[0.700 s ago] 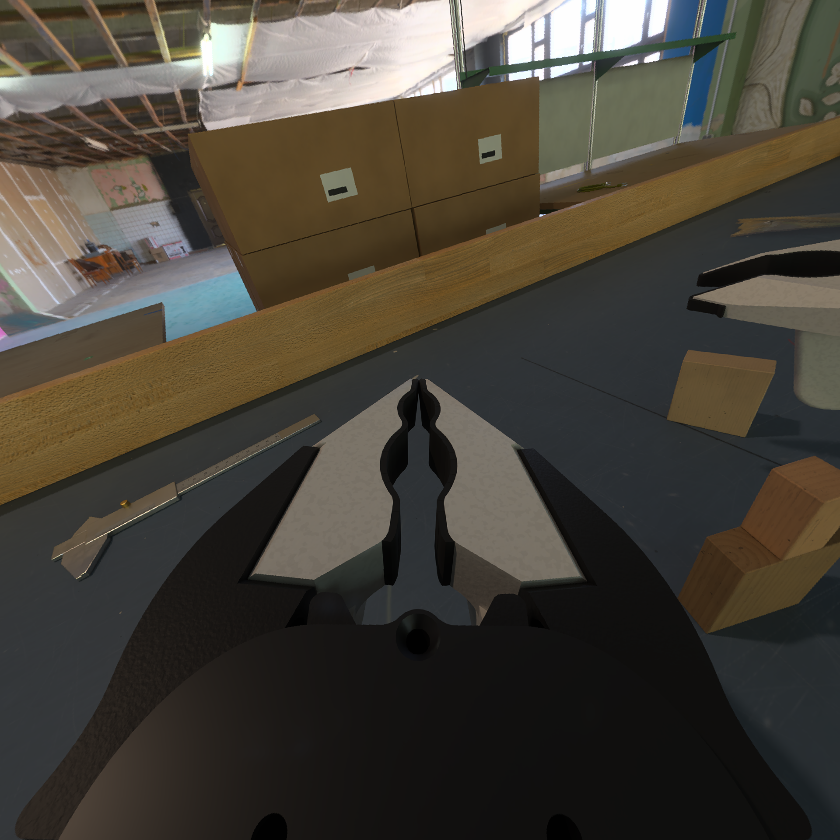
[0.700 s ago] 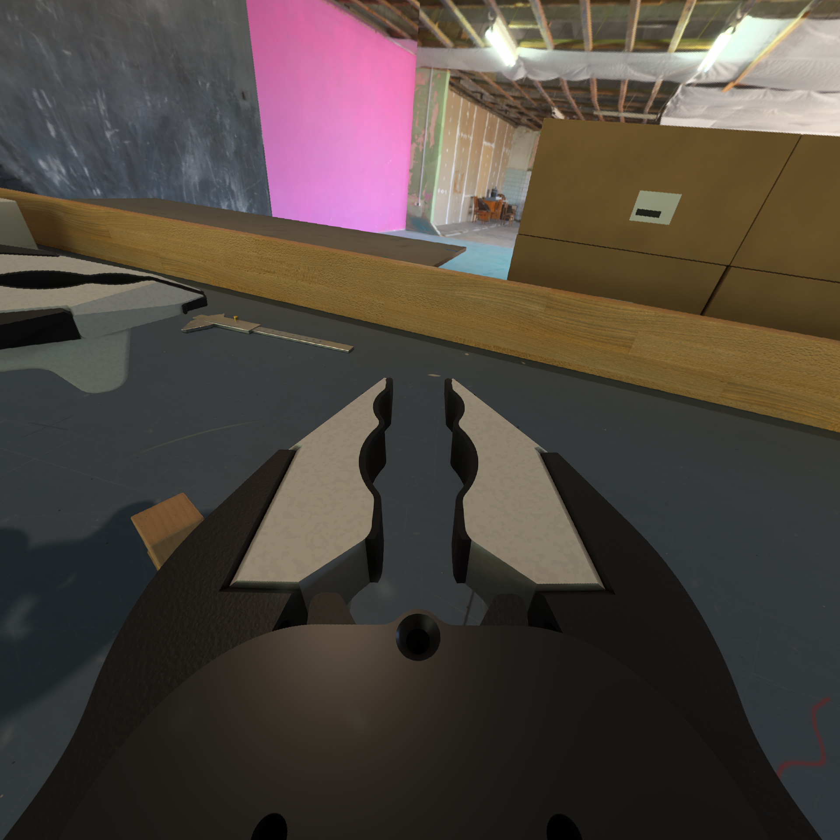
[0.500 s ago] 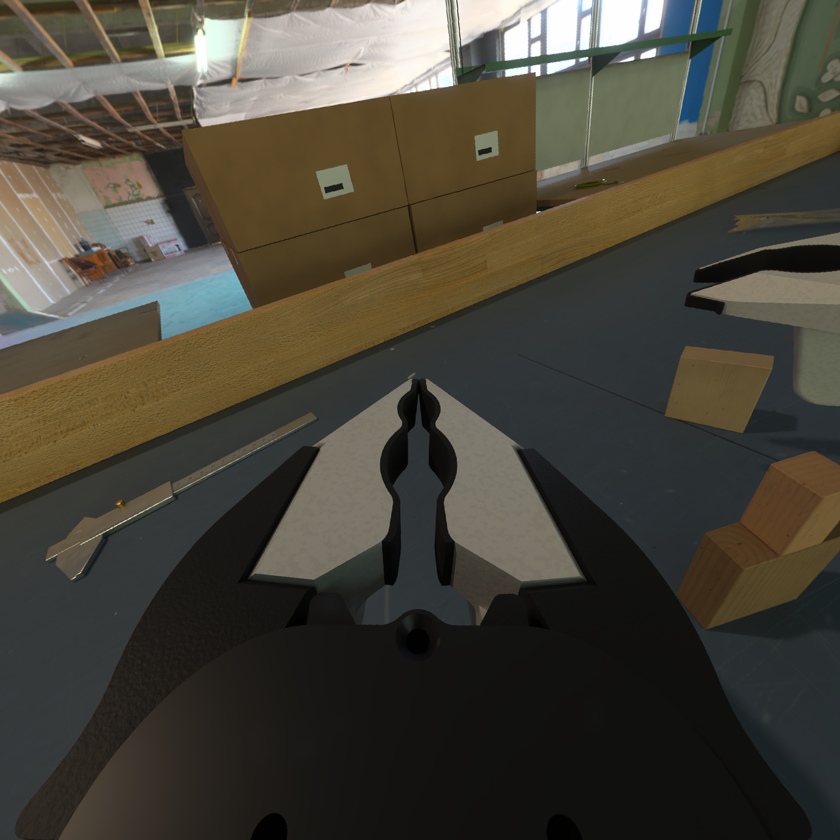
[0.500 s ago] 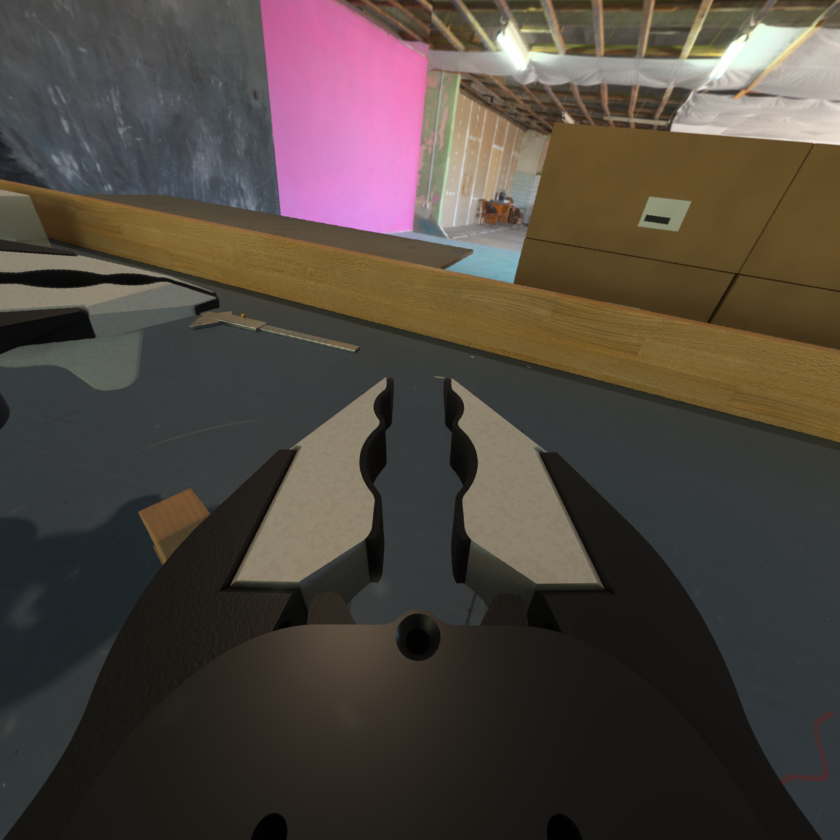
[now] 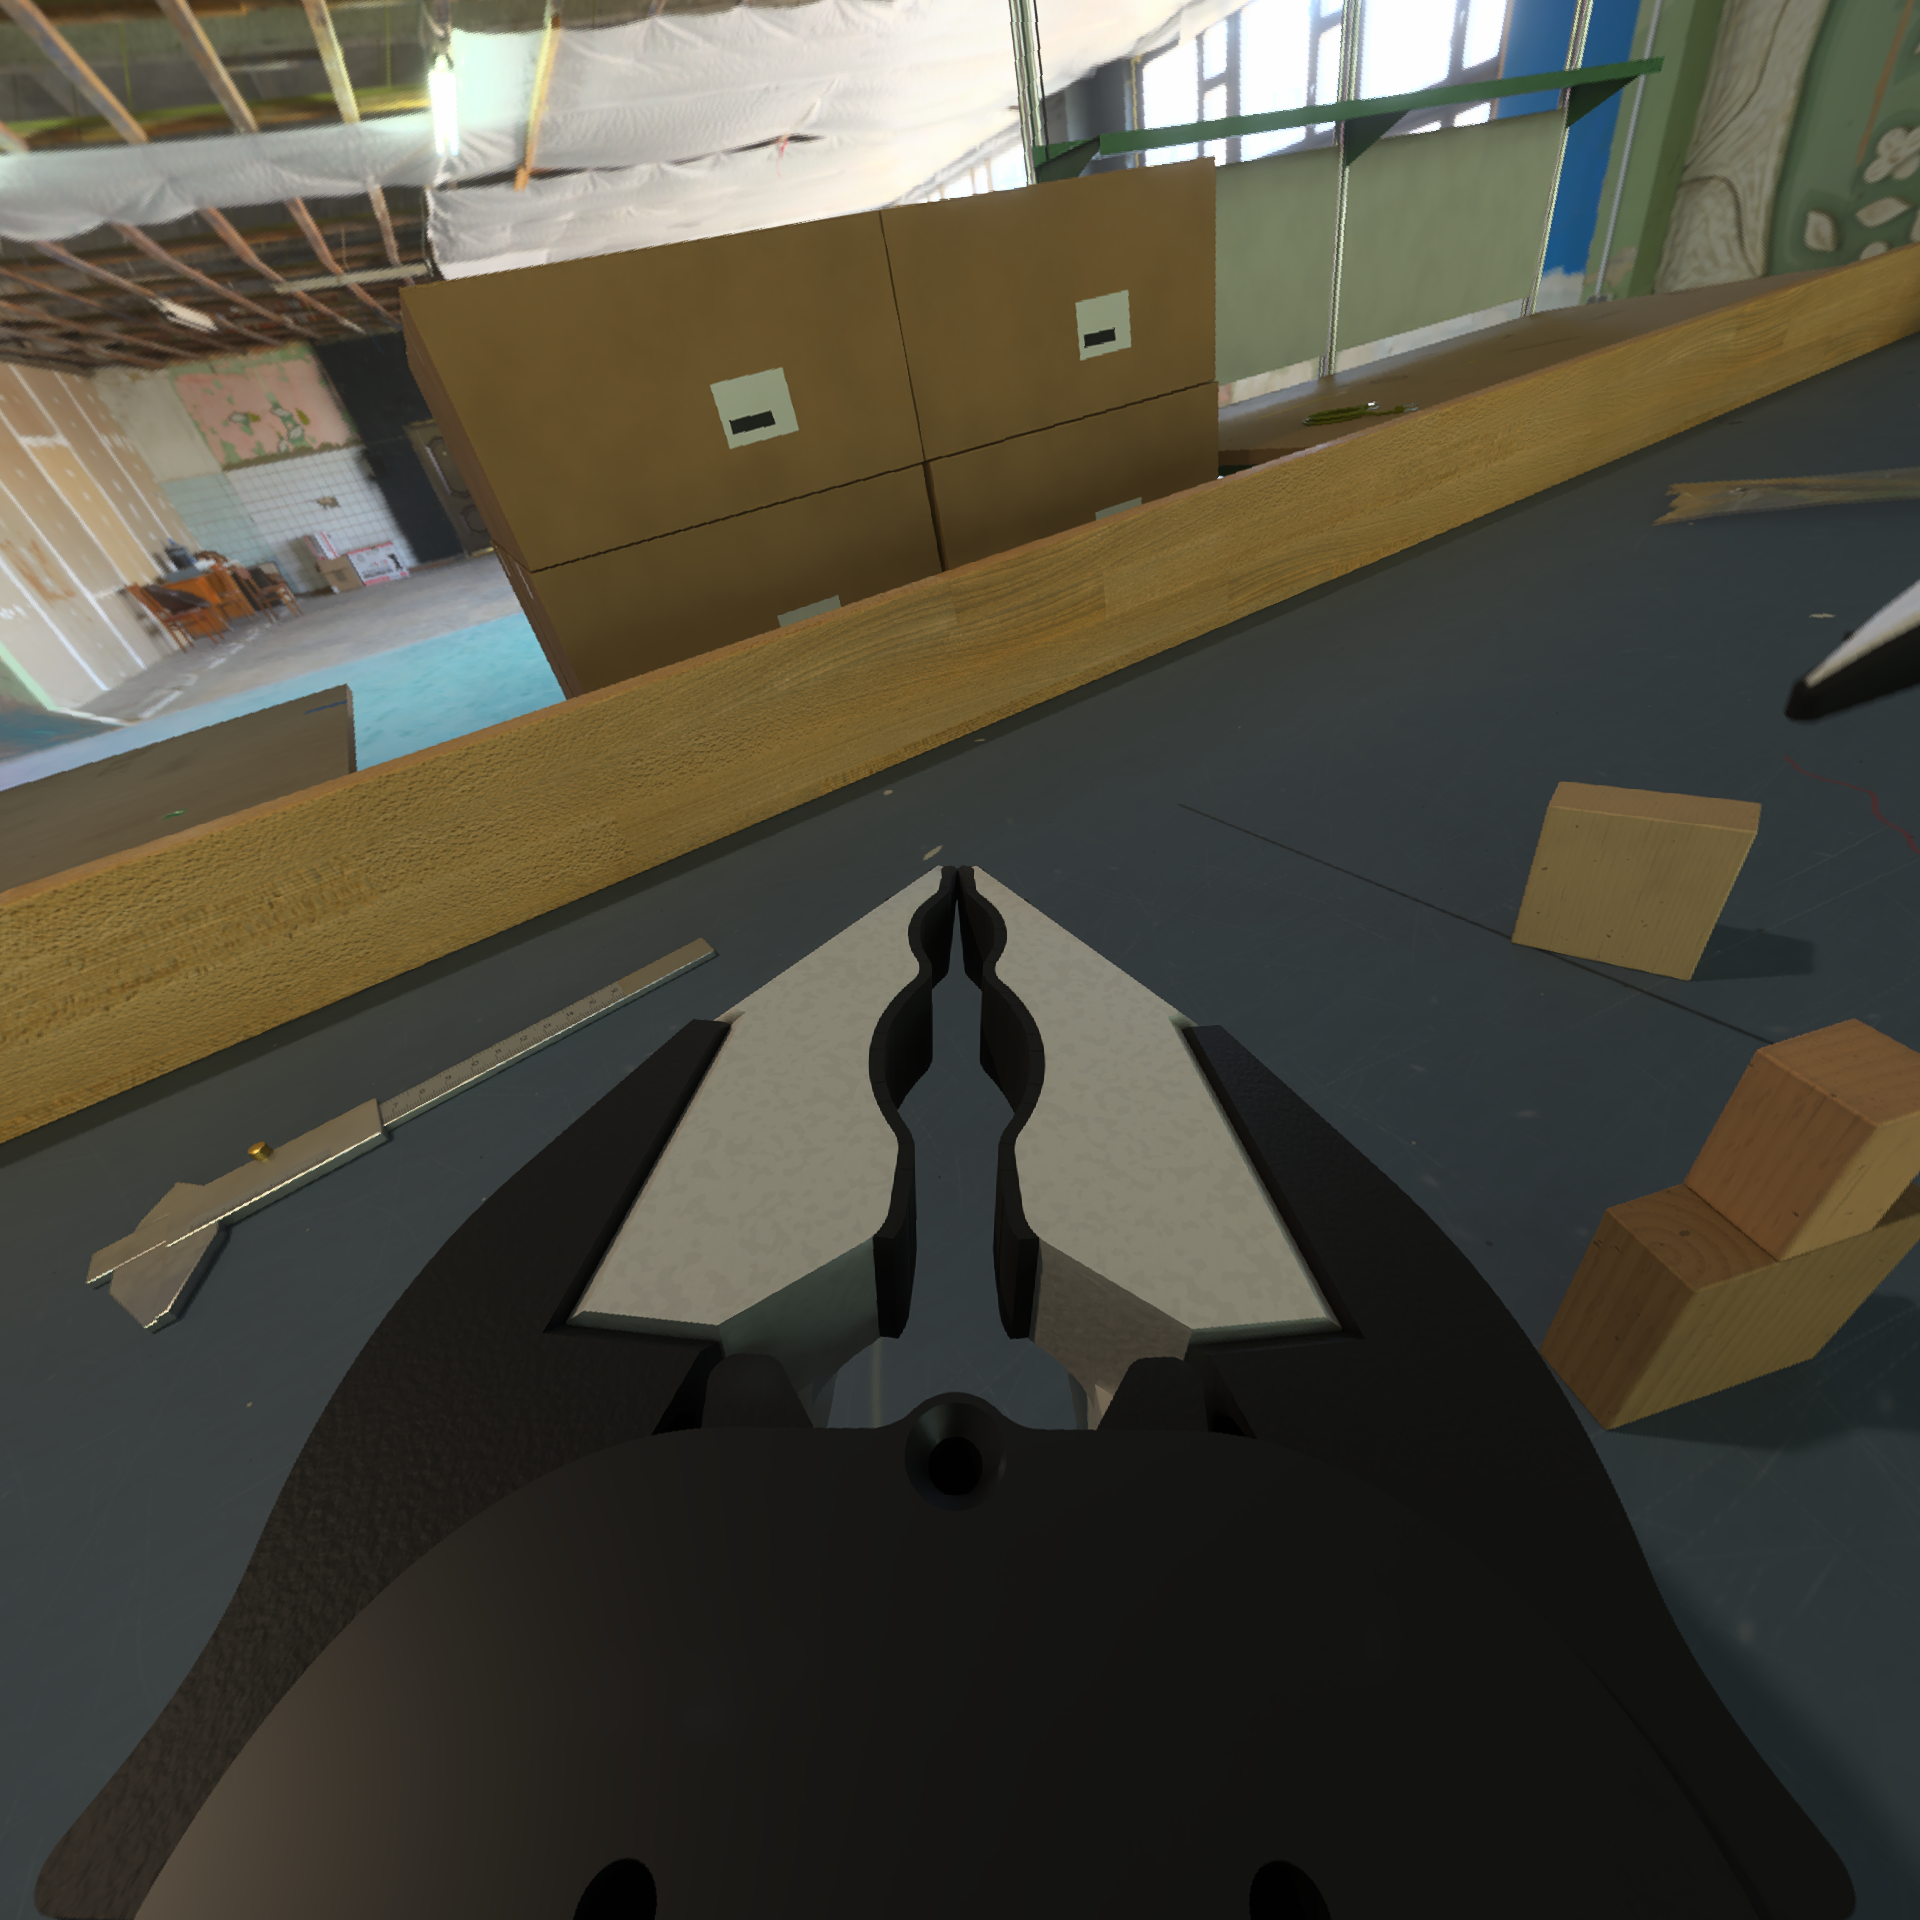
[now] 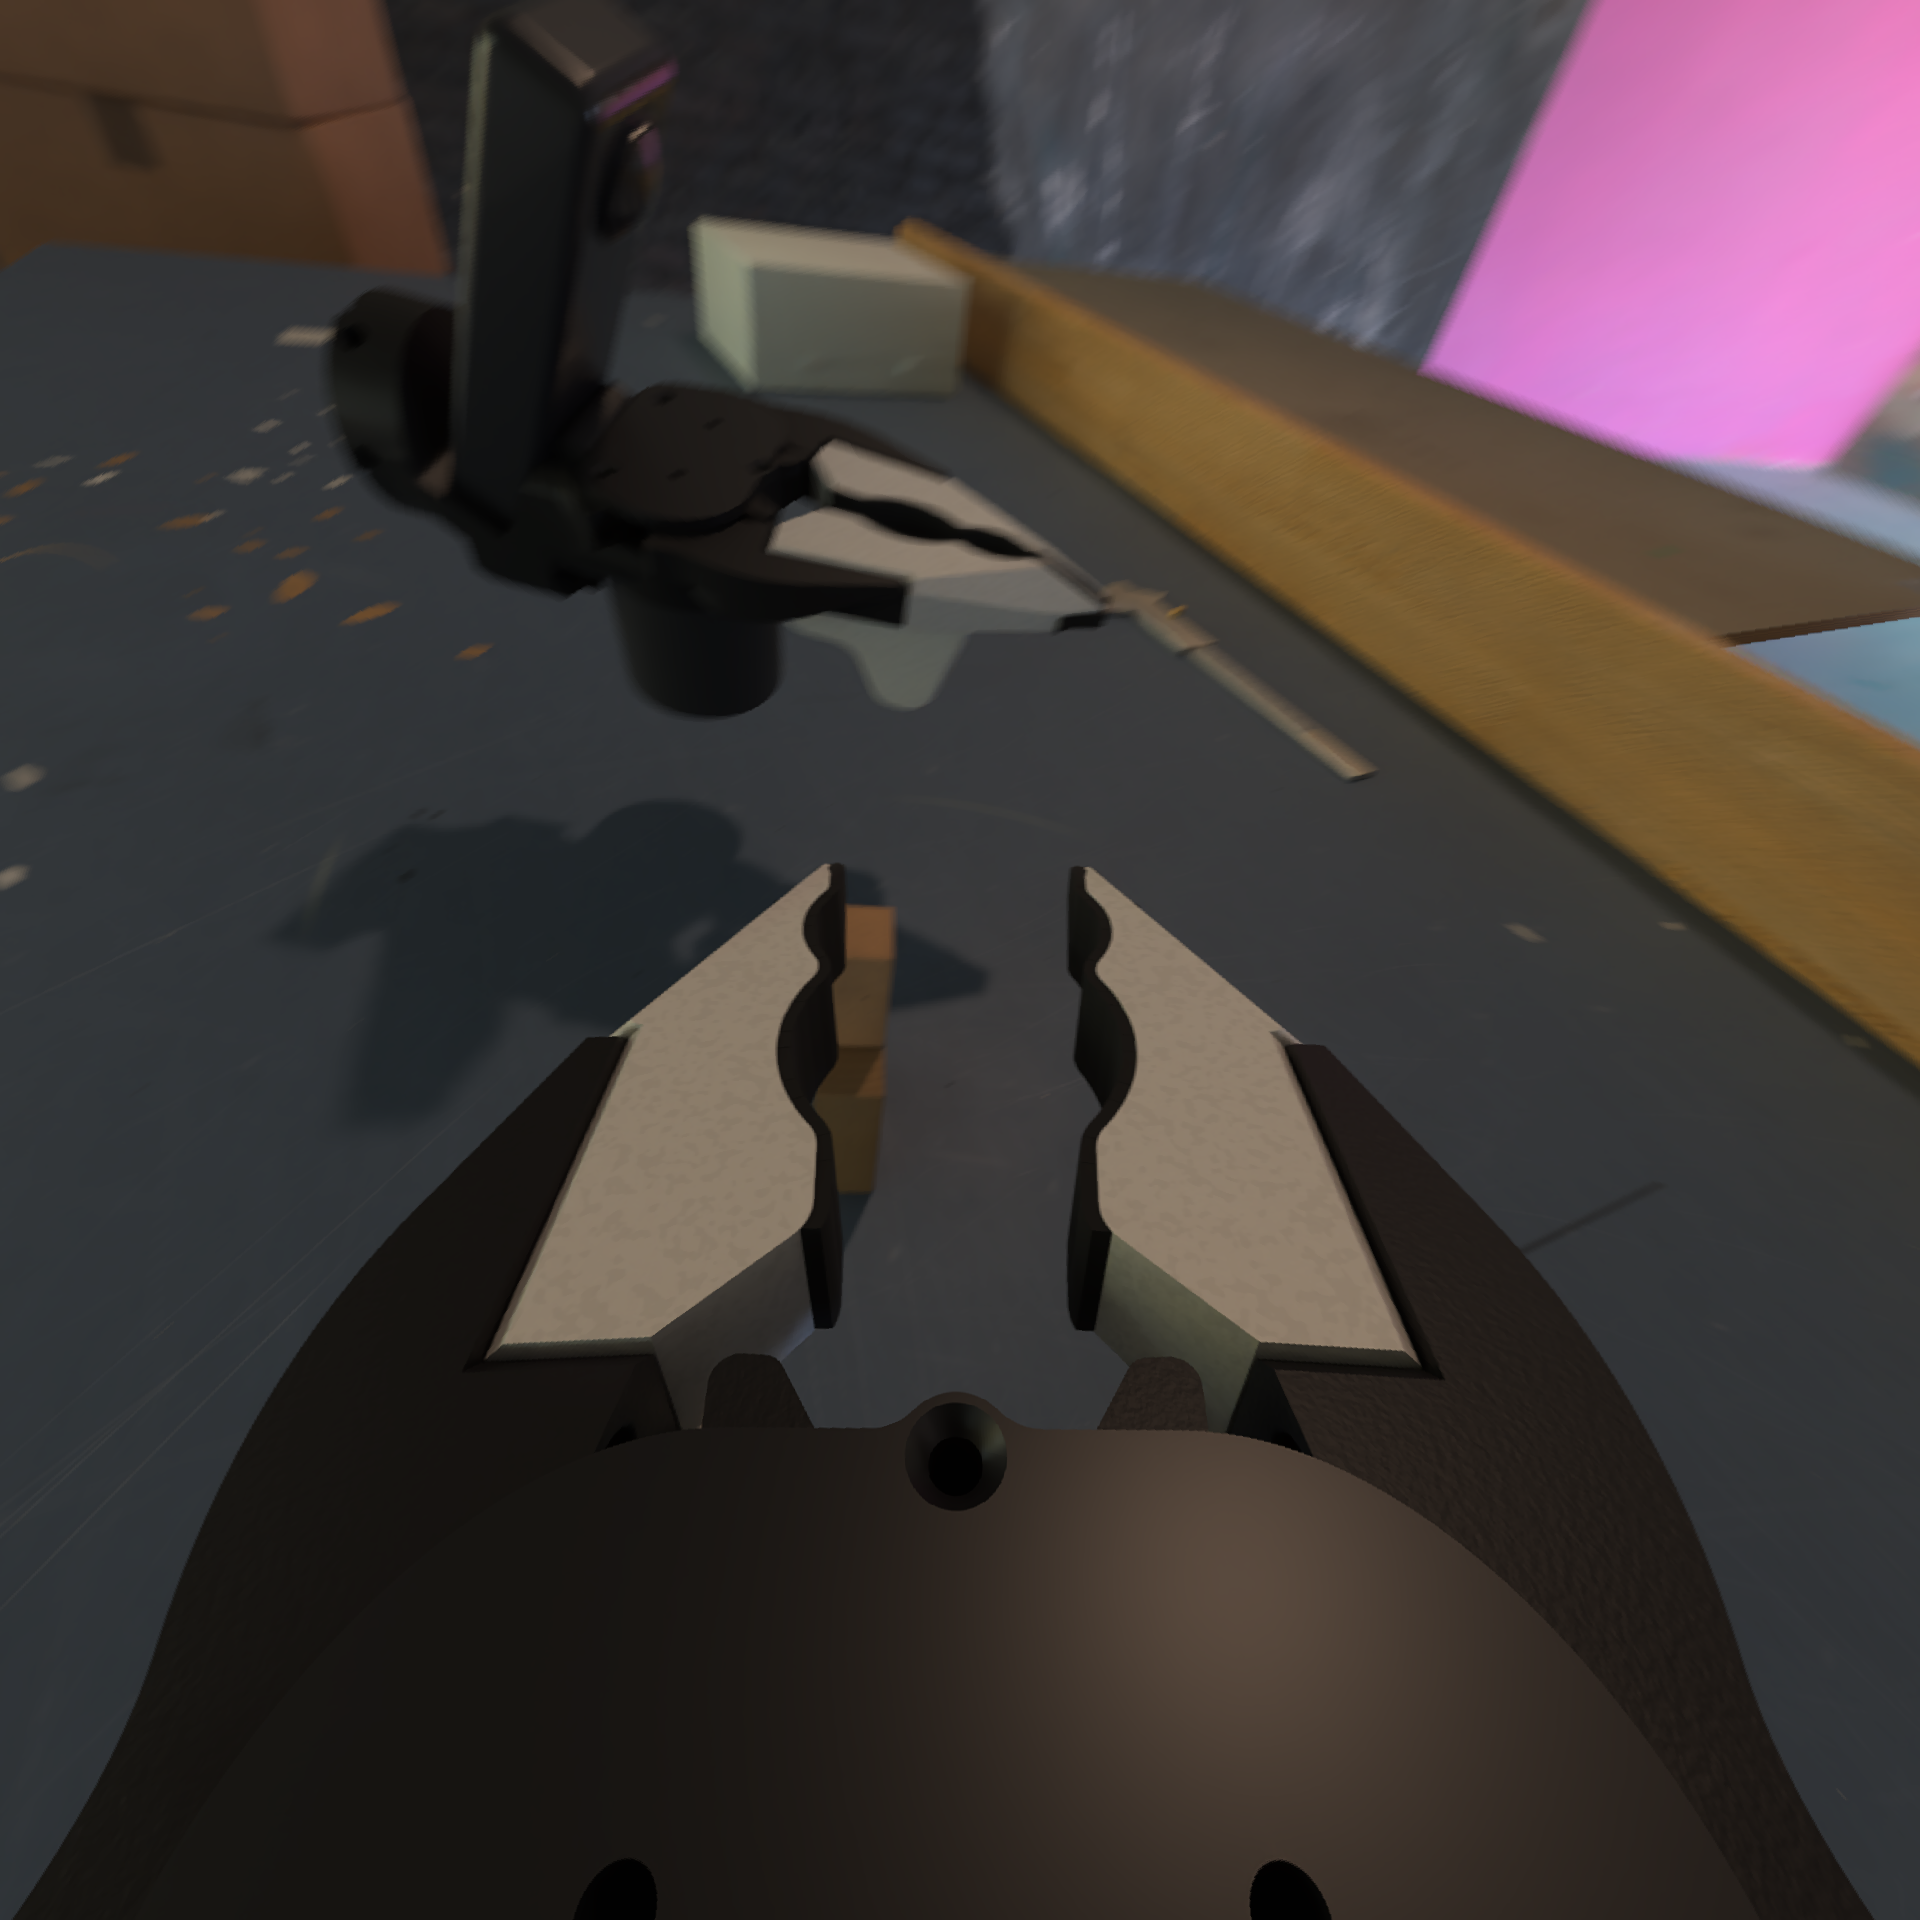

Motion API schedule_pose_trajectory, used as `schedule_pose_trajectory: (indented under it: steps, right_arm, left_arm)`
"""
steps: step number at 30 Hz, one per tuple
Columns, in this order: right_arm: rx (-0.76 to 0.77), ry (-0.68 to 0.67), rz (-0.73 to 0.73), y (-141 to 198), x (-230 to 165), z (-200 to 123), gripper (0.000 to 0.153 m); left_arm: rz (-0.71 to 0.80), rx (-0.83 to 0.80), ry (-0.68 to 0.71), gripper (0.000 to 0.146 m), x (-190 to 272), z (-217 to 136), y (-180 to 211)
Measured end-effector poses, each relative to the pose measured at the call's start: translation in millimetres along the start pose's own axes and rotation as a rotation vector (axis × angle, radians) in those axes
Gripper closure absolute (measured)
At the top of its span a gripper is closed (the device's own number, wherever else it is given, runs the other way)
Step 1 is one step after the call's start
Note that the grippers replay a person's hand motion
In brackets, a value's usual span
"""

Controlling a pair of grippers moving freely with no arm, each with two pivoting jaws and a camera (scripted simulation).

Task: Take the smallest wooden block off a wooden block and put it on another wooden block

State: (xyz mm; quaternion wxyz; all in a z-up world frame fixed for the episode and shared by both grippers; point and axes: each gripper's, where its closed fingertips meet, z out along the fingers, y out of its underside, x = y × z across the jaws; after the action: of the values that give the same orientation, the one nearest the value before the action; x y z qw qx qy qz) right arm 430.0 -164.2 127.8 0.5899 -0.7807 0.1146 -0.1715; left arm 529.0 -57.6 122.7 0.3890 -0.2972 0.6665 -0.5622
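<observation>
In the left wrist view a small darker wooden block [image 5: 1818, 1132] sits on a larger light wooden block [image 5: 1704, 1320] at the right. A separate light block [image 5: 1631, 894] stands farther back on the dark table. My left gripper [image 5: 956, 878] is shut and empty, pointing left of the blocks. Only a fingertip of my right gripper [image 5: 1860, 665] shows at the right edge. In the right wrist view my right gripper [image 6: 956, 883] is open and empty. Stacked wooden blocks [image 6: 868, 956] show between its fingers, mostly hidden by the left finger [image 6: 717, 1101]. The left gripper [image 6: 914, 551] hovers beyond them.
A metal caliper [image 5: 384, 1122] lies on the table left of my left gripper, and also shows in the right wrist view [image 6: 1247, 707]. A long wooden beam [image 5: 935, 675] borders the table's far side. A pale box [image 6: 831, 301] stands at the far end. Cardboard boxes [image 5: 727, 416] stand behind the beam.
My right gripper has swung sharply left, opened wider, and now faces the blocks and the left gripper. In the left wrist view it has drawn back to the right edge. The left gripper has barely moved.
</observation>
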Motion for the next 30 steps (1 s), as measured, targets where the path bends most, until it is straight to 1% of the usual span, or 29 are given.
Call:
schedule_pose_trajectory:
  steps: [3, 6, 8, 11, 12, 14, 16, 17, 19, 21, 23, 25, 27, 30]
  right_arm:
    - [-0.089, -0.126, -0.02, 8.8, -20.0, 4.6, 0.093]
    - [-0.177, -0.165, -0.054, 20.7, -31.3, 18.2, 0.08]
    - [-0.206, -0.171, -0.063, 26.7, -34.1, 27.3, 0.078]
    - [-0.253, -0.138, -0.072, 37.5, -29.7, 35.8, 0.087]
    - [-0.27, -0.131, -0.074, 40.7, -29.1, 37.1, 0.093]
    - [-0.288, -0.105, -0.075, 43.5, -27.2, 38.7, 0.111]
    - [-0.309, -0.048, -0.067, 44.0, -21.7, 37.9, 0.131]
    - [-0.33, -0.004, -0.055, 44.0, -15.7, 35.9, 0.133]
    - [-0.356, 0.146, -0.027, 42.1, 5.9, 27.0, 0.133]
    - [-0.356, 0.334, 0.045, 41.0, 34.8, 10.8, 0.133]
    - [-0.363, 0.516, 0.151, 46.8, 63.5, -10.7, 0.133]
    - [-0.397, 0.664, 0.213, 59.1, 84.8, -30.9, 0.133]
    - [-0.445, 0.738, 0.237, 72.5, 95.5, -42.1, 0.133]
    - [-0.445, 0.773, 0.294, 81.2, 101.7, -46.6, 0.133]
  left_arm:
    - [0.003, -0.003, 0.003, 0.146, 0.6, 0.5, 0.9]
    - [0.005, -0.001, 0.007, 0.146, 1.2, 0.2, 0.3]
    - [0.005, 0.001, 0.01, 0.146, 1.7, 0.2, 0.1]
    - [0.006, 0.0, 0.014, 0.146, 2.4, 0.0, 0.0]
    - [0.006, 0.001, 0.014, 0.146, 2.4, -0.2, -0.4]
    - [0.008, 0.004, 0.014, 0.146, 2.2, -0.5, -1.1]
    - [0.006, 0.005, 0.013, 0.146, 1.9, -0.7, -1.3]
    - [0.006, 0.004, 0.013, 0.146, 1.7, -0.8, -1.2]
    - [0.006, 0.003, 0.012, 0.146, 1.5, -0.9, -1.1]
    - [0.007, 0.003, 0.013, 0.146, 1.8, -0.9, -1.1]
    - [0.01, 0.001, 0.015, 0.146, 2.5, -0.8, -0.6]
    - [0.013, -0.001, 0.016, 0.146, 3.2, -0.5, -0.2]
    - [0.014, -0.002, 0.016, 0.146, 3.3, -0.3, 0.1]
    - [0.013, -0.003, 0.015, 0.146, 2.7, -0.4, 0.3]
